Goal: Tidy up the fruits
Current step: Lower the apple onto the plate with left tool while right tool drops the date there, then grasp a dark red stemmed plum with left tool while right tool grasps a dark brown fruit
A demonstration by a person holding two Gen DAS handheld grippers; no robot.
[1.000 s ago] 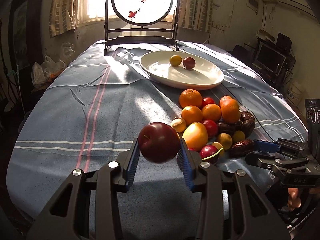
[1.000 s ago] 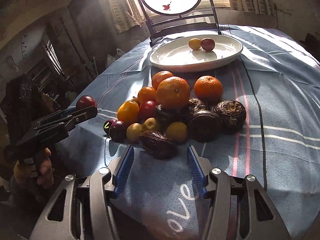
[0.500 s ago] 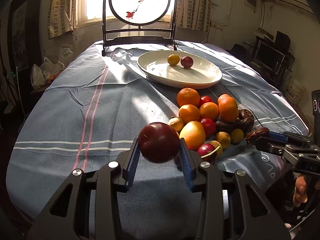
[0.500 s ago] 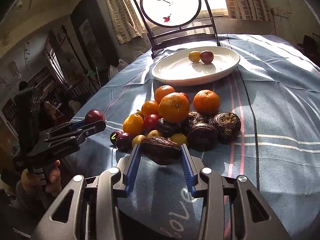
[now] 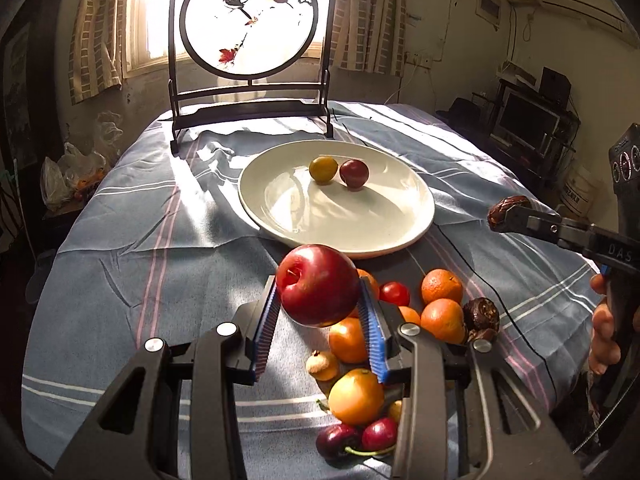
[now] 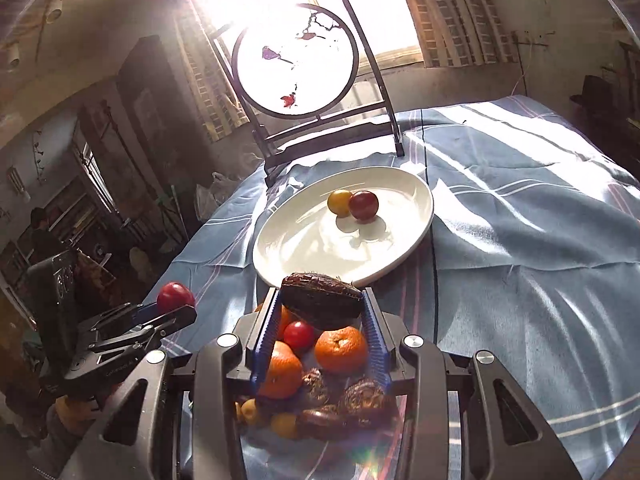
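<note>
My left gripper (image 5: 319, 294) is shut on a big red apple (image 5: 318, 285), held in the air above the fruit pile (image 5: 400, 320) of oranges, cherries and dark fruits. My right gripper (image 6: 322, 300) is shut on a dark brown wrinkled fruit (image 6: 320, 295), lifted over the same pile (image 6: 320, 368). A white oval plate (image 5: 280, 200) lies beyond both, holding a yellow-green plum (image 5: 323, 168) and a red plum (image 5: 354, 173). In the left wrist view the right gripper (image 5: 505, 216) shows at the right edge with its dark fruit; in the right wrist view the left gripper (image 6: 176, 304) shows at the left with the apple.
A blue striped cloth (image 5: 140, 240) covers the table. A dark frame with a round painted screen (image 5: 248, 20) stands at the far edge behind the plate (image 6: 304, 240). A thin black cable (image 5: 480, 276) runs across the cloth on the right. A hand (image 5: 604, 336) holds the right gripper's handle.
My right gripper closed on the dark brown fruit and lifted it off the cloth. Both grippers rose and moved forward towards the plate, the left still carrying the apple.
</note>
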